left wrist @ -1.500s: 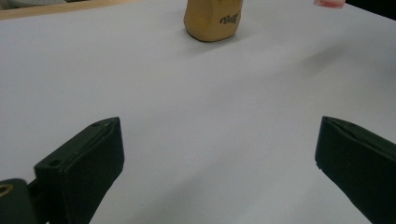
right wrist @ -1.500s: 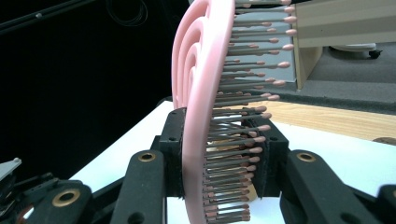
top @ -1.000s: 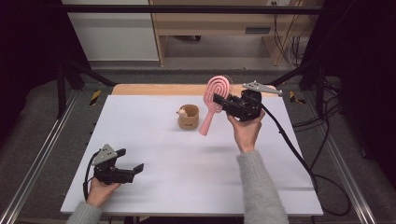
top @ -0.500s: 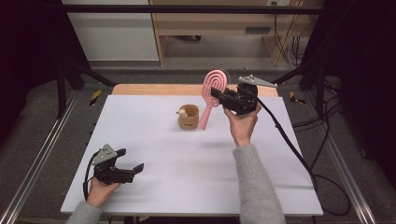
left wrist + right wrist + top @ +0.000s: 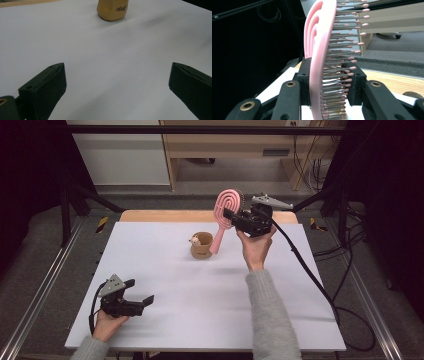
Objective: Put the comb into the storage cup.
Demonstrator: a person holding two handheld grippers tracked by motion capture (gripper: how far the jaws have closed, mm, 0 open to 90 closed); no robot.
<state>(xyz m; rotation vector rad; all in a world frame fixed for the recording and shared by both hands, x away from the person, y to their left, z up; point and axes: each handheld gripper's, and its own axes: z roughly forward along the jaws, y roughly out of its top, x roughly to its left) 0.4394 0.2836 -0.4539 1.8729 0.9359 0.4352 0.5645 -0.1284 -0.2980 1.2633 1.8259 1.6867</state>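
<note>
Big white surface (image 5: pixel 200 305), wooden strip along its far edge. Right hand-held gripper (image 5: pixel 231 215) up in the air over the far edge, right of centre, pinching the head of a pink hairbrush (image 5: pixel 225 215), one jaw against the flat back, the other pressed into the bristles (image 5: pixel 342 62). Brush tilted, handle pointing down toward a small tan cup (image 5: pixel 201 245) just beside it, back-centre of the surface; couldn't tell if touching. Left hand-held gripper (image 5: pixel 141 300) parked near the front-left corner, jaws spread wide, gripping nothing. Tiny something inside the cup, too small to make out.
</note>
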